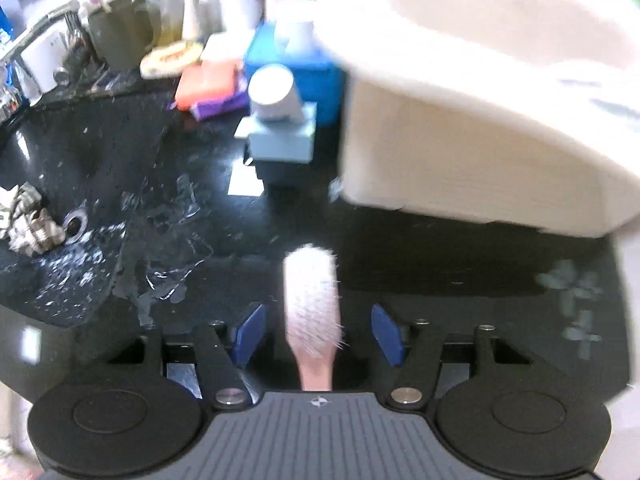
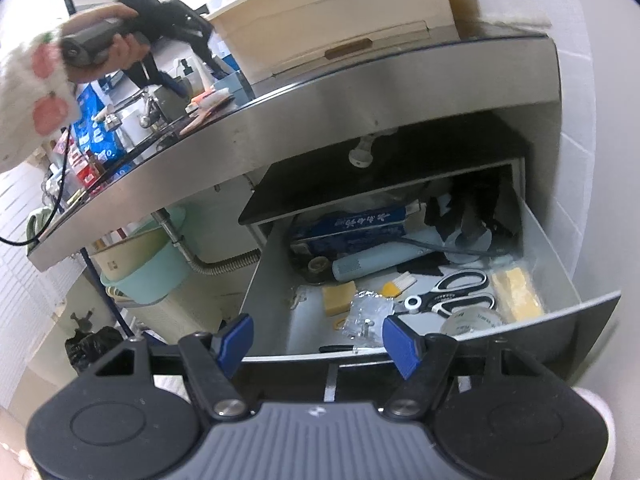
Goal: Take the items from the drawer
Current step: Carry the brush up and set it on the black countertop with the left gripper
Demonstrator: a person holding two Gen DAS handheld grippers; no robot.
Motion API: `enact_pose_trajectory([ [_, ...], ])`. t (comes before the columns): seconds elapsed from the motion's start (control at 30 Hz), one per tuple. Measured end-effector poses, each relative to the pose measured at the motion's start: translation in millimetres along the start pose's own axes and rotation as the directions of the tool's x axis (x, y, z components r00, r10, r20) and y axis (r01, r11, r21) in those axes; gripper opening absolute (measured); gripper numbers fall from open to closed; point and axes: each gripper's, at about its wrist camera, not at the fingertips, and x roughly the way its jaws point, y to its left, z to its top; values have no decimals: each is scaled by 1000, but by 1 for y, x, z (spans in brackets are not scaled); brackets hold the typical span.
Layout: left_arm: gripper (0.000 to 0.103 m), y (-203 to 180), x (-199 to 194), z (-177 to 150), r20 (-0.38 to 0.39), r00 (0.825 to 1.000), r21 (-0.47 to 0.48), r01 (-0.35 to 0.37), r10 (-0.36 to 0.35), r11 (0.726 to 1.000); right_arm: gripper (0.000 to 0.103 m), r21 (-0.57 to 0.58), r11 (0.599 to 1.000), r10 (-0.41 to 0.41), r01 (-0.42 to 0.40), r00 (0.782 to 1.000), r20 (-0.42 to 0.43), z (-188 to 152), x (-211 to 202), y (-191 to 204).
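Left wrist view: my left gripper (image 1: 318, 330) hung over the black countertop (image 1: 400, 248), its blue fingers (image 1: 251, 334) spread wide; a pink-handled brush (image 1: 312, 312) lay between them, touching neither as far as the motion blur allowed me to judge. A wet black sink (image 1: 72, 200) with a crumpled cloth (image 1: 28, 220) lay to the left, a blue box (image 1: 296, 76) and white-capped bottle (image 1: 274, 94) stood ahead, and a white container (image 1: 480, 120) filled the upper right. Right wrist view: my right gripper (image 2: 318, 340) hovered just in front of the open drawer (image 2: 552, 240), jaws spread and holding nothing. Inside the drawer I saw scissors (image 2: 452, 294), a yellow sponge (image 2: 339, 298), a second yellow block (image 2: 516, 294), a pale blue cylinder (image 2: 380, 262), a dark blue carton (image 2: 348, 228) and a crumpled clear bag (image 2: 366, 316). The steel counter edge (image 2: 320, 112) overhung the drawer.
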Motion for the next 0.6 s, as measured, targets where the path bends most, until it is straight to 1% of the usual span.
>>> enact_pose_trajectory([
  [0.07,67,-1,-26,-18,63,995,26,70,-71,997,71,-11,1000,-7,7,1000,5,4,-2,2],
  [0.1,68,-2,-38,-31,95,990,51,104,-109,993,71,-16,1000,-11,11,1000,7,5,-2,3],
  [0.13,71,-3,-49,-45,126,983,79,125,-134,989,71,-26,1000,-18,18,1000,9,6,-3,4],
  [0.2,73,-6,-69,-74,185,969,132,141,-164,981,72,-61,997,-38,39,999,12,4,-4,7],
  [0.27,74,-7,-82,-107,230,955,171,152,-189,974,73,-96,994,-59,60,998,16,2,-5,10],
  [0.37,74,-3,-91,-158,256,934,198,201,-248,960,73,-149,985,-89,92,996,22,0,-7,15],
  [0.4,75,-1,-92,-174,260,930,201,212,-261,956,73,-166,981,-99,102,995,25,-1,-8,17],
  [0.53,75,7,-87,-230,256,925,205,232,-281,951,73,-234,961,-139,144,990,37,-5,-10,23],
  [0.57,75,9,-86,-243,260,925,210,226,-278,951,74,-251,956,-149,154,988,40,-6,-11,25],
  [0.6,78,11,-82,-256,272,926,209,208,-261,956,76,-268,949,-158,164,986,44,-7,-11,27],
])
